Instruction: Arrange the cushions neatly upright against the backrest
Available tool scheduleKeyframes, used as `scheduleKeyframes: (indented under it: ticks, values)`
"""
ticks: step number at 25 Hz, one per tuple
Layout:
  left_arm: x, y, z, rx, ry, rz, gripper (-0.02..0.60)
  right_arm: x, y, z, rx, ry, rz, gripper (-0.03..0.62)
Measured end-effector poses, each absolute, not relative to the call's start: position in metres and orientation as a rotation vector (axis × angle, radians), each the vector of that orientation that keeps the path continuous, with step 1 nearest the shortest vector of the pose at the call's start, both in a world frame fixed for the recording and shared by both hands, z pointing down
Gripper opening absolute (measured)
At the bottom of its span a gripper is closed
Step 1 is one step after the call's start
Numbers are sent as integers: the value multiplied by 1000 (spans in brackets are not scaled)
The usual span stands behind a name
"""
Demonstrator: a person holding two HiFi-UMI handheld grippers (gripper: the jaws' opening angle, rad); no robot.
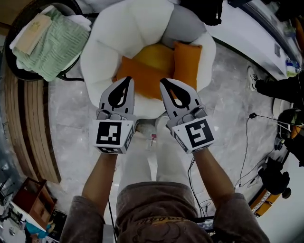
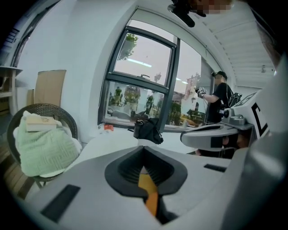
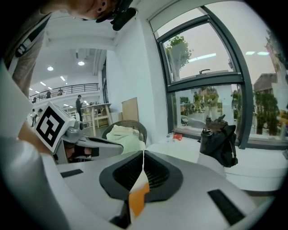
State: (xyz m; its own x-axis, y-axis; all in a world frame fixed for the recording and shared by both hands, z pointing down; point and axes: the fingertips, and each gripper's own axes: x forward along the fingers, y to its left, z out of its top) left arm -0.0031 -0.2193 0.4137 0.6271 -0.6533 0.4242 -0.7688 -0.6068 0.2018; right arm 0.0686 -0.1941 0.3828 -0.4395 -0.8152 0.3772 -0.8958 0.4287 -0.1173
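A white puffy armchair (image 1: 99, 52) holds three cushions. One orange cushion (image 1: 137, 78) lies flat on the seat's left. A yellow-orange cushion (image 1: 156, 56) leans at the back. A third orange cushion (image 1: 186, 64) stands upright at the right. My left gripper (image 1: 127, 79) and right gripper (image 1: 164, 81) hover side by side over the seat's front, both shut and holding nothing. In the left gripper view, the left gripper (image 2: 144, 148) shows a sliver of orange cushion (image 2: 151, 200) behind its closed jaws. The right gripper (image 3: 143, 153) shows a similar orange sliver (image 3: 137, 197).
A wicker chair (image 1: 19, 19) with a folded green blanket (image 1: 57, 42) stands to the armchair's left. A black bag (image 1: 209, 12) sits on the window ledge behind. Another person's shoe (image 1: 252, 78) and cables (image 1: 247, 142) are on the floor to the right.
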Motion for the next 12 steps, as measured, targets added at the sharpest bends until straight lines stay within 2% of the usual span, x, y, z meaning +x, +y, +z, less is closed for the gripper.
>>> scheduleKeyframes:
  ticks: [6,12]
  values:
    - [-7,-216,472,2444,-1140,466,5,62,-189,448,1431,-2393,455,21]
    - [-8,-217,495,2420,-1134,477,5,53,-186,486,1372,-2380,535,23]
